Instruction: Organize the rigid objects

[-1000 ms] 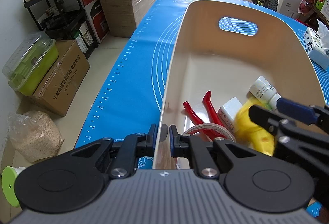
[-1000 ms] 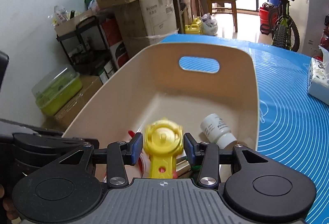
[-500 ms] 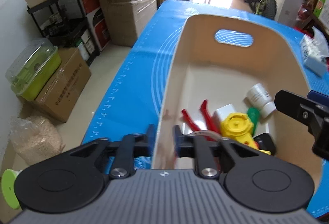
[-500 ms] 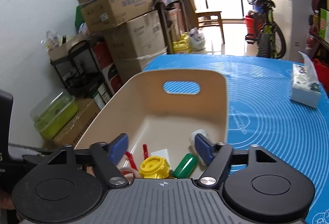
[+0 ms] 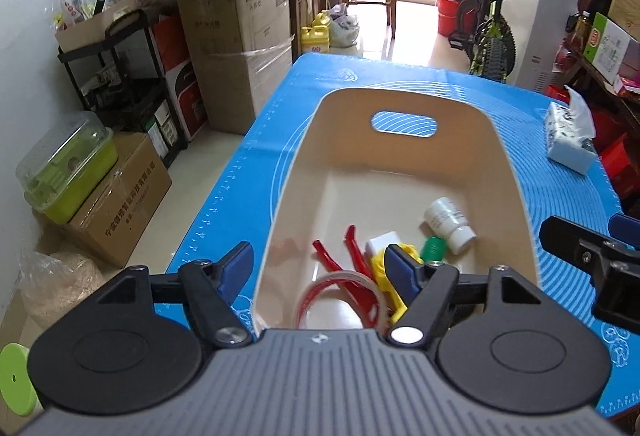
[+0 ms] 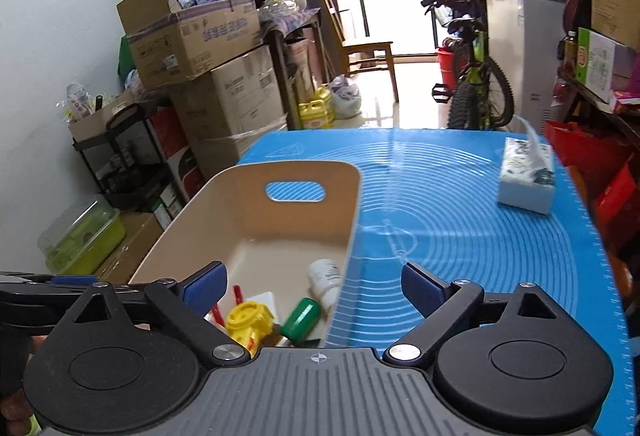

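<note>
Both grippers were spread wide with nothing between their fingers, apparently because their work at the bin was finished: the left gripper (image 5: 318, 268) straddled the near wall of the beige bin (image 5: 516, 196), and the right gripper (image 6: 314, 286) hung over its right rim. Inside, bunched at the near end, lay a red-rimmed ring (image 5: 320, 294), red-handled pliers (image 5: 352, 252), a yellow toy (image 6: 246, 322), a green cylinder (image 6: 302, 318), a white box (image 5: 382, 241) and a white bottle (image 5: 448, 222). Farther off, a tissue pack (image 6: 526, 176) sat alone on the blue mat (image 6: 460, 220).
</note>
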Demonstrator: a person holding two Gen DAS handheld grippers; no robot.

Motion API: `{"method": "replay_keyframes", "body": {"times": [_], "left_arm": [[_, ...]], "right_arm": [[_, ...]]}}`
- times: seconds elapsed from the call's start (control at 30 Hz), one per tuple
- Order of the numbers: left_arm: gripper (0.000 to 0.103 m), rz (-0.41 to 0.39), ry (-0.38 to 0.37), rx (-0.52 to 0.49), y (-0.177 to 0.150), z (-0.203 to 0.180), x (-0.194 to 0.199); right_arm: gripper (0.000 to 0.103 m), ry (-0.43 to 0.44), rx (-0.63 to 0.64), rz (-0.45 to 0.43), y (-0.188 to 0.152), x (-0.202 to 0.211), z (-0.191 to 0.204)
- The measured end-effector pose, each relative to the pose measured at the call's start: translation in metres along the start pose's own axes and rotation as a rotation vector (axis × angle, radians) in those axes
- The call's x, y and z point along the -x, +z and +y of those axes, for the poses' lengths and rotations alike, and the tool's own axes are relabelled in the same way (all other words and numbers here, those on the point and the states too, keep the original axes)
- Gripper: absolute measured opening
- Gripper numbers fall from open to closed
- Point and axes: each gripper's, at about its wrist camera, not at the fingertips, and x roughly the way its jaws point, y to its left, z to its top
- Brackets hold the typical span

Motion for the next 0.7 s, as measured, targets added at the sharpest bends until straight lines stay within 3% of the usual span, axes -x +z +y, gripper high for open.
{"method": "replay_keyframes", "body": {"times": [0.7], "left_arm": [[0.073,-0.095,-0.013,-0.089,-0.048,-0.062,0.092]], "right_arm": [[0.095,-0.067,-0.02,-0.033,-0.039,0.117,-0.05]]}}
